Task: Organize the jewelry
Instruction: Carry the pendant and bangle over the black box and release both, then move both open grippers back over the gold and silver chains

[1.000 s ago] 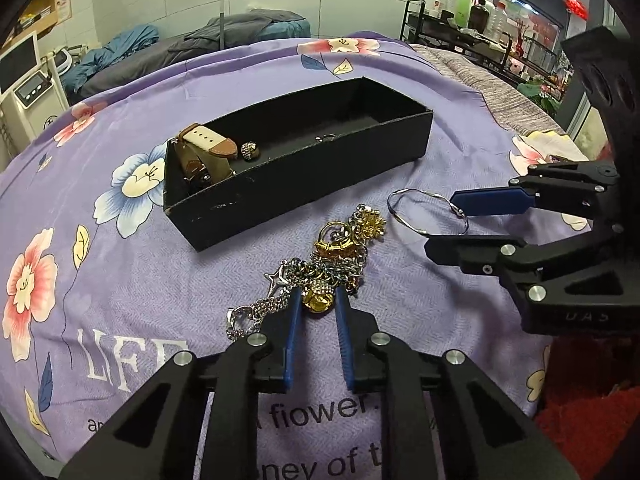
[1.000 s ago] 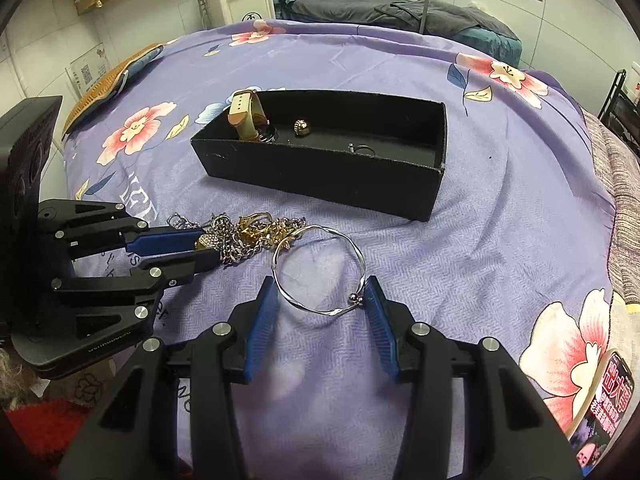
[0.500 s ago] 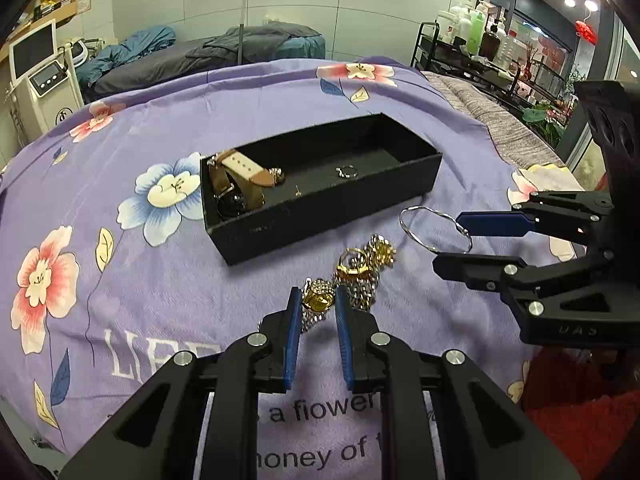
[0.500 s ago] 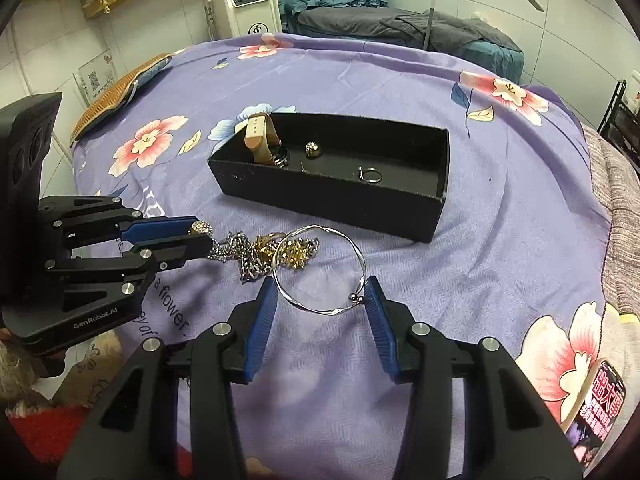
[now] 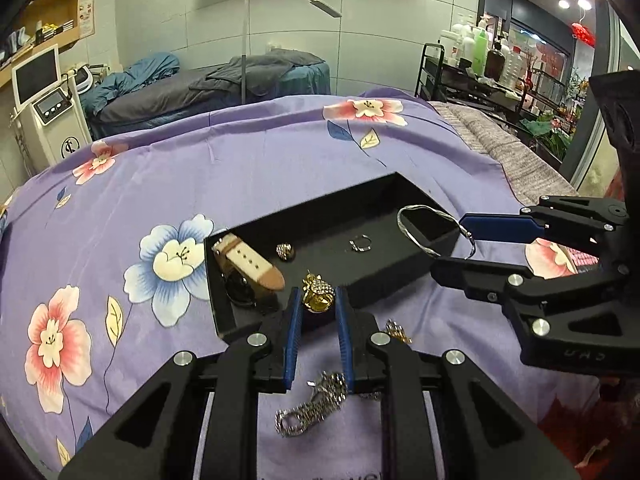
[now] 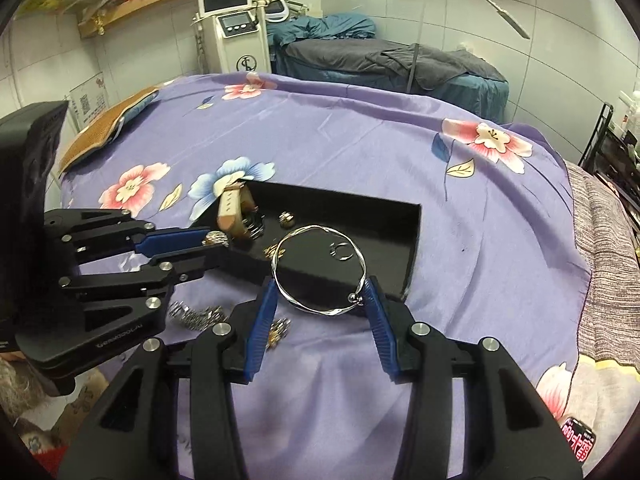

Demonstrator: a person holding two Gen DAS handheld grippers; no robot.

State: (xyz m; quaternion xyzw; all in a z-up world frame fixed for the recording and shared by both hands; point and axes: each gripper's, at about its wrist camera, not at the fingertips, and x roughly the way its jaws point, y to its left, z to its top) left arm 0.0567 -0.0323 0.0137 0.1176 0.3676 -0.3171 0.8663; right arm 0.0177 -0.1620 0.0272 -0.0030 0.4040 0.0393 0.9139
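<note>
A black tray lies on the purple floral bedspread. It holds a tan-strapped watch, a gold bead and a small ring. My left gripper is shut on a gold and rhinestone charm, held above the tray's near wall, with its chain hanging down to the bedspread. My right gripper is shut on a silver bangle, held above the tray's right end.
More chain jewelry lies on the bedspread in front of the tray. A woven cushion sits at the bed's far left. A white machine with a screen, a lamp and another bed stand behind. A shelf cart with bottles stands at right.
Both grippers have risen and moved forward toward the tray. The charm with its chain and the bangle have come up off the bedspread and now hang over the tray.
</note>
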